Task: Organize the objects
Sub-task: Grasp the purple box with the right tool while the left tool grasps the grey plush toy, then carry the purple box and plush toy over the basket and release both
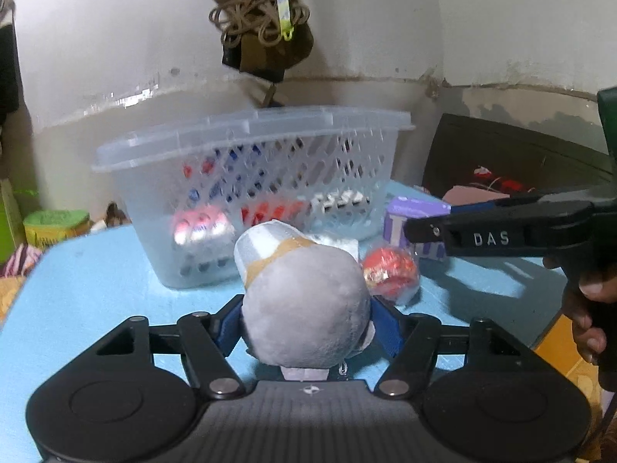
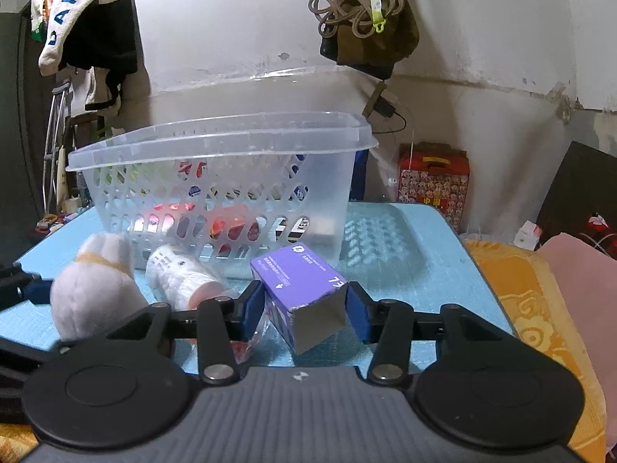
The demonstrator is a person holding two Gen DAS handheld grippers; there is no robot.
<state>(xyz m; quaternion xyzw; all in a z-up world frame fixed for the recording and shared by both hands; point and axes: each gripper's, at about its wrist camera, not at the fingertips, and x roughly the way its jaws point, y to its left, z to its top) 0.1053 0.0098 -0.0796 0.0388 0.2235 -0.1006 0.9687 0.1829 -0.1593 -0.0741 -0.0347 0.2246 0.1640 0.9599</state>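
My left gripper (image 1: 306,328) is shut on a grey plush toy (image 1: 304,301) with a tan band, held low over the blue table (image 1: 96,289). The plush also shows in the right wrist view (image 2: 92,293). My right gripper (image 2: 304,308) is shut on a purple box (image 2: 302,293); the box also shows in the left wrist view (image 1: 408,223). A clear plastic basket (image 1: 250,193) with several packets inside stands just behind both; it also shows in the right wrist view (image 2: 216,193). A red wrapped ball (image 1: 391,272) lies between the grippers.
A white cup in plastic wrap (image 2: 185,277) lies on its side before the basket. A yellow cloth (image 2: 532,301) and a red patterned box (image 2: 434,181) lie right of the table. Bags and cords (image 2: 366,11) hang on the wall above.
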